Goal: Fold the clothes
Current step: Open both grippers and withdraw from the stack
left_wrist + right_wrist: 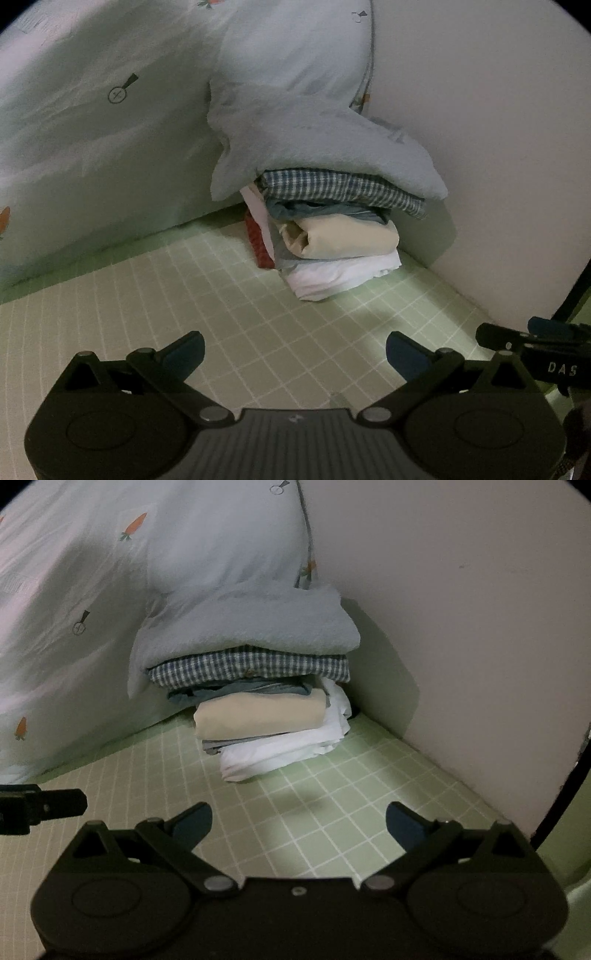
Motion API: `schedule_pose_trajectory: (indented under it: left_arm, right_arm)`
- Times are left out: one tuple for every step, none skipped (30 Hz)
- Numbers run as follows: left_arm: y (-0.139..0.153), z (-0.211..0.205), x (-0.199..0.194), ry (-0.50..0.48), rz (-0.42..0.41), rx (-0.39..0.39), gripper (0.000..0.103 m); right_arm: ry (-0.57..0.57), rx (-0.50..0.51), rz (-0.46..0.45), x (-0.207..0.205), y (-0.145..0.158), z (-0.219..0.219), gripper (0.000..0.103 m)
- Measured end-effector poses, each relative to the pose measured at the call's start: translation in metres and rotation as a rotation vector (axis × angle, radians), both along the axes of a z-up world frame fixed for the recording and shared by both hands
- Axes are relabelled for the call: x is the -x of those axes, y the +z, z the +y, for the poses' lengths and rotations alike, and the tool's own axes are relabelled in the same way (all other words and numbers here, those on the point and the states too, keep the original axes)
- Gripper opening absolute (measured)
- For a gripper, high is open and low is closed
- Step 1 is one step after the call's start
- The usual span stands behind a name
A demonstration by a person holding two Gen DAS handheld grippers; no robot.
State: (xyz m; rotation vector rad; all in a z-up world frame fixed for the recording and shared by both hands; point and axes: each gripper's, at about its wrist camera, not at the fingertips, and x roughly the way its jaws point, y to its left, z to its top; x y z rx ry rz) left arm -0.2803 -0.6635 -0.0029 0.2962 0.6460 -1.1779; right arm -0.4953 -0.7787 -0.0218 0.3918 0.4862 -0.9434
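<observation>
A stack of folded clothes (332, 236) (273, 709) sits in the corner on the green checked sheet (229, 306) (325, 812). From the top it holds a pale blue fleece piece (314, 147) (251, 627), a blue plaid shirt (347, 188) (251, 666), a grey-blue garment, a beige one (347, 236) (258, 716) and white ones (340, 273) (280, 749). My left gripper (295, 354) hangs open and empty a little short of the stack. My right gripper (299, 825) is open and empty too, the same distance back. Each shows at the edge of the other's view.
A bulky pale quilt (92, 129) (74, 627) with carrot prints rises on the left and leans over the stack. A plain wall (498, 147) (480, 646) closes the right side. A red patterned cloth (258, 243) peeks out behind the stack.
</observation>
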Motion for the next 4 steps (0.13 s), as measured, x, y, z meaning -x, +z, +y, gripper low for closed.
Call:
schedule_pose_trajectory:
  left_arm:
    - [0.0002,-0.0003,-0.0001,-0.005,-0.001,0.0,0.103]
    - [0.0003,-0.0006,-0.0005,-0.008,-0.002,0.0,0.103]
    - [0.0003,-0.001,-0.001,-0.009,-0.002,-0.002,0.103]
    - [0.0002,-0.0014,-0.0017,-0.009,-0.002,-0.005,0.103]
  right_arm:
    - [-0.002,0.0,-0.002,0.0,0.0001,-0.0004,0.102]
    - [-0.004,0.001,-0.004,-0.0002,0.0003,-0.0004,0.102]
    - [-0.006,0.002,-0.006,-0.0005,0.0005,-0.0005,0.102]
    - [-0.008,0.002,-0.008,-0.0008,0.0007,-0.0004,0.102]
